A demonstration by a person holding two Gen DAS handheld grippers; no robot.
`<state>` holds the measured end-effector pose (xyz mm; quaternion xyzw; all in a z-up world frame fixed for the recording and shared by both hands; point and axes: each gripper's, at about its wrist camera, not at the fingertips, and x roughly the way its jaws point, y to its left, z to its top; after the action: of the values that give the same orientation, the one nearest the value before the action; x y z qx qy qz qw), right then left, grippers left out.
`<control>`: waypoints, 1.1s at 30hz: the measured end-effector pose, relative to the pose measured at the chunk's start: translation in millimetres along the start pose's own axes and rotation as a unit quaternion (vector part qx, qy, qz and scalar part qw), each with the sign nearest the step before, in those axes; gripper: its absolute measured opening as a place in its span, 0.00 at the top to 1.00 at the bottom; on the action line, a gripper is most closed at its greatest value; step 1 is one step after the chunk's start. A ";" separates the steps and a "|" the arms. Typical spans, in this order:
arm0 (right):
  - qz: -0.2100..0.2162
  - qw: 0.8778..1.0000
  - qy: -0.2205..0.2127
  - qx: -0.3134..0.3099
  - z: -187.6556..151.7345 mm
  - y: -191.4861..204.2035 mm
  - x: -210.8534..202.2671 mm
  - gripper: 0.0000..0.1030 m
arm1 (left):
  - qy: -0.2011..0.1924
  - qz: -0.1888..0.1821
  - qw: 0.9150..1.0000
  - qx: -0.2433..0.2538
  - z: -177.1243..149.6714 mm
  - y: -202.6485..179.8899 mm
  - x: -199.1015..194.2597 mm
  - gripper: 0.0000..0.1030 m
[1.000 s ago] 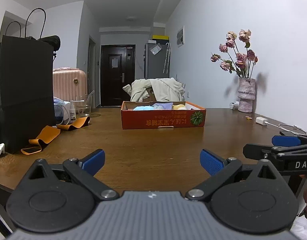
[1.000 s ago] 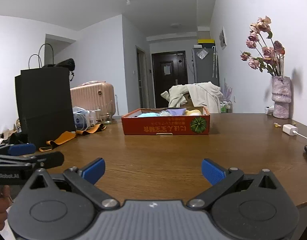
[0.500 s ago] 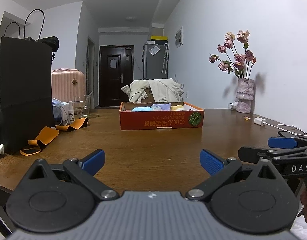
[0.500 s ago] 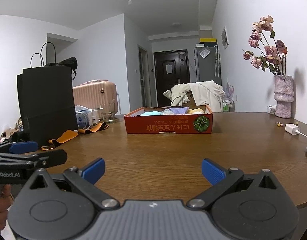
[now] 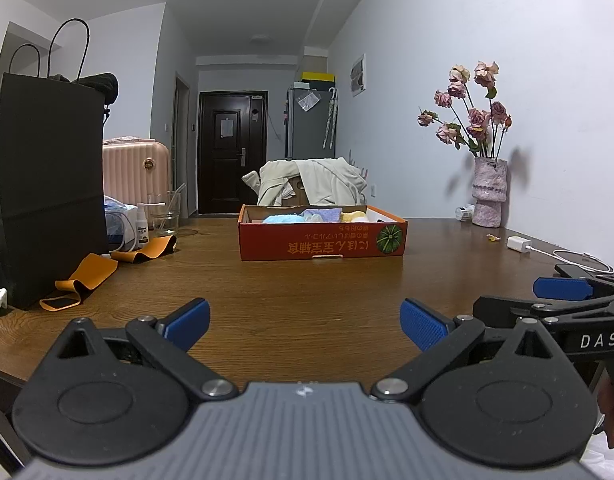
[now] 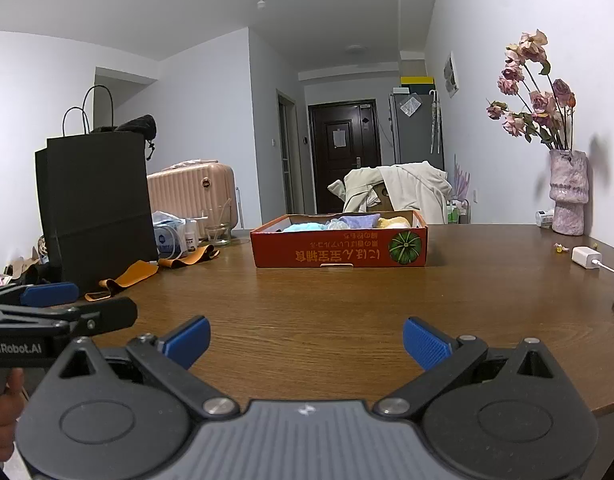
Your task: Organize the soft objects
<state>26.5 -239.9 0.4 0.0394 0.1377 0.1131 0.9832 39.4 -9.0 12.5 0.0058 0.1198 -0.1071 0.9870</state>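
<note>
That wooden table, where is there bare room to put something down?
The widest bare patch of table lies between the open grippers and the red box. Another lies between the box and the vase. It is crowded beside the black bag: orange straps, bottles and a glass.

We see table (image 5: 307, 292): wood-grain, slight sheen | box (image 5: 322, 244): printed cardboard | bag (image 5: 47, 192): matt black paper | vase (image 6: 568, 192): rough, mottled | gripper pads (image 6: 425, 342): ribbed blue plastic
</note>
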 end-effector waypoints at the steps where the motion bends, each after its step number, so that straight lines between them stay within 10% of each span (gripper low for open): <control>1: 0.000 1.000 0.000 0.000 -0.4 -0.2 0.0 0.00 | 0.000 0.000 1.000 0.000 0.4 -1.4 -0.2 0.00; 33: -0.001 1.000 -0.001 0.005 -1.0 1.9 -2.7 0.00 | -0.014 0.006 1.000 -0.003 2.4 -6.5 -6.1 0.00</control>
<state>23.3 -238.7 0.4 0.0440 0.1370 0.1111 0.9833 32.8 -14.2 16.4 0.0025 0.1059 -0.1005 0.9893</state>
